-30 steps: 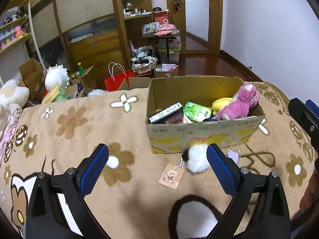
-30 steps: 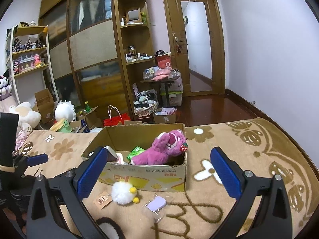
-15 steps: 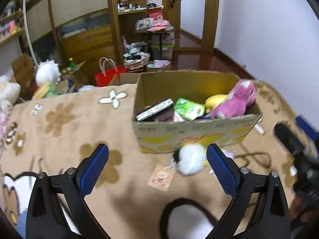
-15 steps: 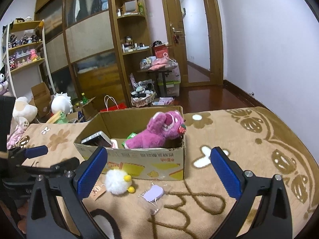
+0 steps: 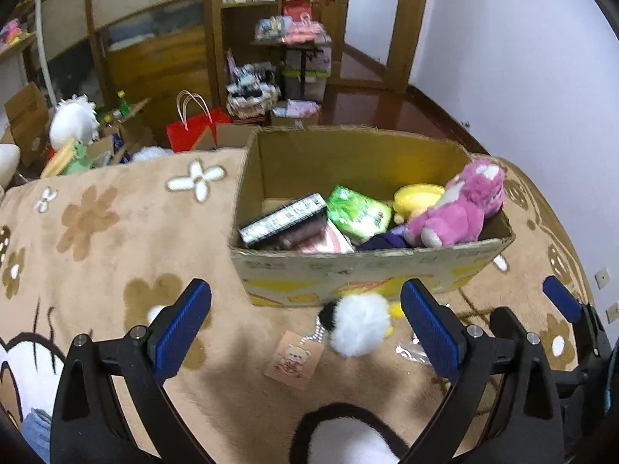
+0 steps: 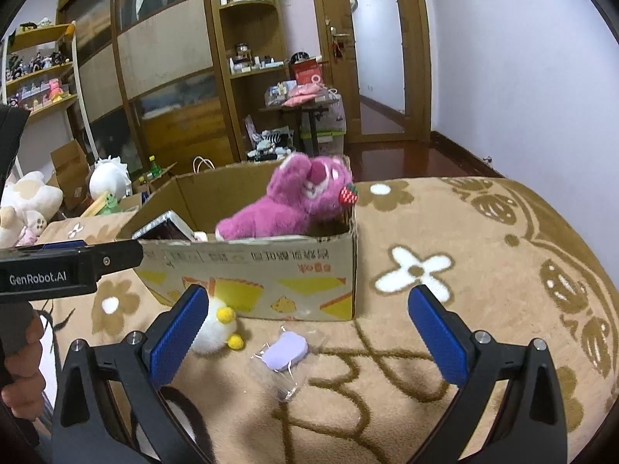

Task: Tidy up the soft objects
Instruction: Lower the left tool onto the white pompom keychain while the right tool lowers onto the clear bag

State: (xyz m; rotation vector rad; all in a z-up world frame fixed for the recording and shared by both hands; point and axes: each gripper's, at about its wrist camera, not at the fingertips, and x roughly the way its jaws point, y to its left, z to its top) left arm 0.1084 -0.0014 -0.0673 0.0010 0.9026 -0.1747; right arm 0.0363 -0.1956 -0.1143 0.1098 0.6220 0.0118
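Open grippers hover over toys beside a full box

The left gripper (image 5: pixel 305 328) and right gripper (image 6: pixel 309 332) both gape empty. A white fluffy toy (image 5: pixel 358 328), partly hidden by a blue pad, lies against the cardboard box (image 5: pixel 367 270); a lilac packet (image 6: pixel 284 350) sits just beside, open blanket (image 6: pixel 483 270) beyond.

Left gripper (image 5: pixel 305 324) jaws wide apart, empty; right gripper (image 6: pixel 309 332) likewise

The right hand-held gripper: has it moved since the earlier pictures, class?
Yes. The right hand-held gripper has moved closer to the cardboard box, which fills more of the right wrist view; the pink plush bear also looms larger.
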